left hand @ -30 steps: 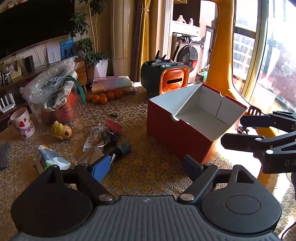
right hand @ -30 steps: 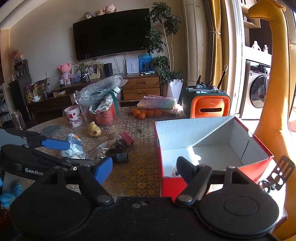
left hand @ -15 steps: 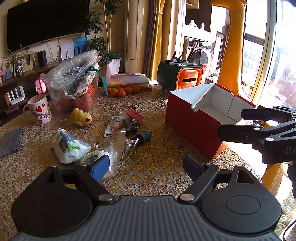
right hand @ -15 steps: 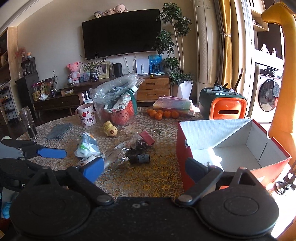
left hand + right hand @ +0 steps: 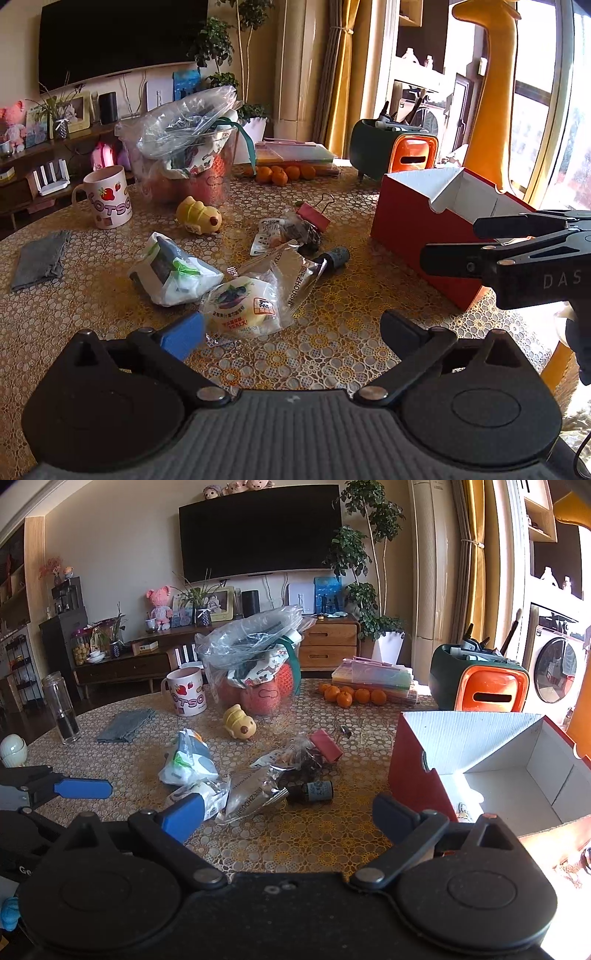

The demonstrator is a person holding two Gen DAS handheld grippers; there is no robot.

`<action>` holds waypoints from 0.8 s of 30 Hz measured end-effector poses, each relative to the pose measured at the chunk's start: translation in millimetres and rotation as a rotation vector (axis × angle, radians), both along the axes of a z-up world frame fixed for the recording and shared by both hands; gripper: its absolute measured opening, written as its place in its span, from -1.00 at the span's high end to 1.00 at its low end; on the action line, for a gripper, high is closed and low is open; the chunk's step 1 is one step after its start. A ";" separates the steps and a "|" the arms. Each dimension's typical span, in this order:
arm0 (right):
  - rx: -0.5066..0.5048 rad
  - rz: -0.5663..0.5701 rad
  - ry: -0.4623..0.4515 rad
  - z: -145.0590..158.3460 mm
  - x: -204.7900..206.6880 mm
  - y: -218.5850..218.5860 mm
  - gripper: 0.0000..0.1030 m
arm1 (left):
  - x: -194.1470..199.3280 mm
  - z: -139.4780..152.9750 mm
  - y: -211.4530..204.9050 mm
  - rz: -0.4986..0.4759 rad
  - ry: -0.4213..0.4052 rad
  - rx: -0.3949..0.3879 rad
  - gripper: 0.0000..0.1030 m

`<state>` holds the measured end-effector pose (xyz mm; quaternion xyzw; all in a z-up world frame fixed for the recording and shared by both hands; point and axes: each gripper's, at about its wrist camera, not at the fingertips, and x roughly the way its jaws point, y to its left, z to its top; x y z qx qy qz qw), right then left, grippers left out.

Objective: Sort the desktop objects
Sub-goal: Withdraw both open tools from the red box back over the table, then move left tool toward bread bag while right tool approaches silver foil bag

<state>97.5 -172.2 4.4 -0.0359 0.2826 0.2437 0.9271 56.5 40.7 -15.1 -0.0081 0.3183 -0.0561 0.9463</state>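
Snack packets lie in a heap on the table: a white-green packet (image 5: 173, 273), a round blueberry snack (image 5: 242, 308), a foil bag (image 5: 288, 271), a small dark bottle (image 5: 336, 255), a red binder clip (image 5: 314, 216) and a yellow toy (image 5: 197, 220). An open red box (image 5: 424, 236) stands at the right. My left gripper (image 5: 291, 332) is open and empty, just short of the blueberry snack. My right gripper (image 5: 291, 812) is open and empty, near the foil bag (image 5: 255, 794) and the bottle (image 5: 314, 791), left of the box (image 5: 417, 771).
A strawberry mug (image 5: 109, 201), a grey cloth (image 5: 38, 260), a plastic-covered basket (image 5: 188, 158), oranges (image 5: 282, 173) and an orange-green organizer (image 5: 393, 151) stand further back. A glass bottle (image 5: 61, 709) is at the far left.
Both grippers have pulled back and swung left, away from the red box towards the snack heap. Both stay open and empty.
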 end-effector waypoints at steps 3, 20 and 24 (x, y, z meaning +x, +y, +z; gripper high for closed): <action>-0.015 -0.002 0.013 -8.5 10.2 6.7 -0.89 | 9.0 -8.6 3.5 0.002 0.013 0.013 -0.99; -0.159 0.124 0.015 -50.1 70.3 53.6 -0.88 | 58.9 -54.7 14.8 -0.015 0.041 0.115 -0.99; -0.188 0.149 0.031 -60.8 81.8 63.6 -0.86 | 69.5 -63.5 14.4 -0.027 0.063 0.127 -0.99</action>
